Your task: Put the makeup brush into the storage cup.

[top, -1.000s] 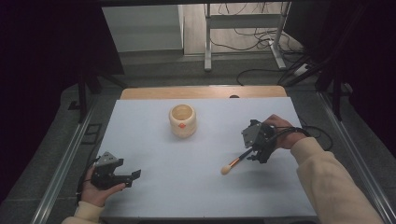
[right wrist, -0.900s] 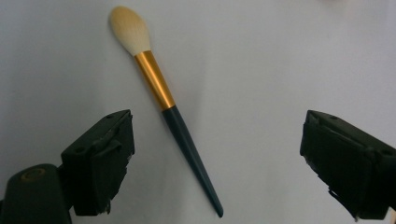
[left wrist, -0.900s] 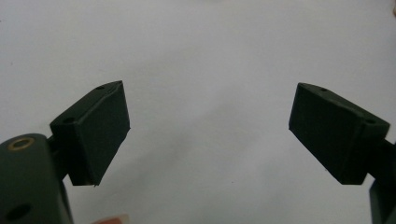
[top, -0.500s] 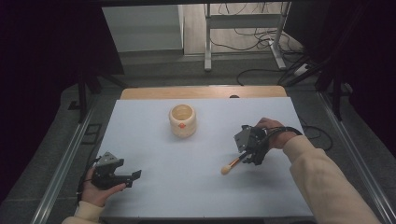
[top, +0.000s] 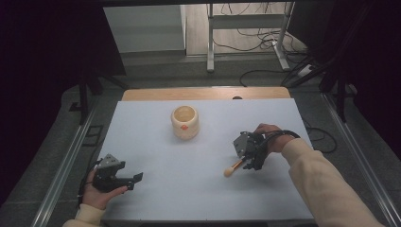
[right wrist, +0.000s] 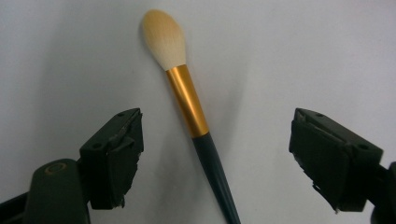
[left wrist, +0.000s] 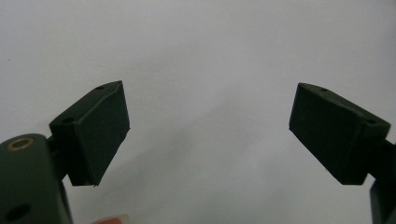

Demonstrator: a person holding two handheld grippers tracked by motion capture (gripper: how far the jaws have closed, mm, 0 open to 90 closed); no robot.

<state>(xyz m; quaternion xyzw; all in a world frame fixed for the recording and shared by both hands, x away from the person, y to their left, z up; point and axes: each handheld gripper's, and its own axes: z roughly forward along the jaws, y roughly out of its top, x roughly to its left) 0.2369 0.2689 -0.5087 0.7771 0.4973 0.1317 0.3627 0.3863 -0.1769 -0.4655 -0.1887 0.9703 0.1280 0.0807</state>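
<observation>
One brush straddled by the right gripper, not yet gripped.

Two changes were noted against the earlier high views: the right gripper (top: 242, 163) had been brought lower and nearer the person's side of the white table (top: 189, 189), over the makeup brush (right wrist: 187, 105), and its jaws had just been closing a little. They were seen wide apart in the right gripper view, with the brush's gold ferrule and dark handle lying flat on the table between them, touched by neither pad — a pick-up was judged to be about to start. The cream pot (top: 185, 122) was left well apart, farther up the table. Nothing had shifted at the left gripper (top: 132, 179) — it was held at the near left corner, jaws wide and empty.
</observation>
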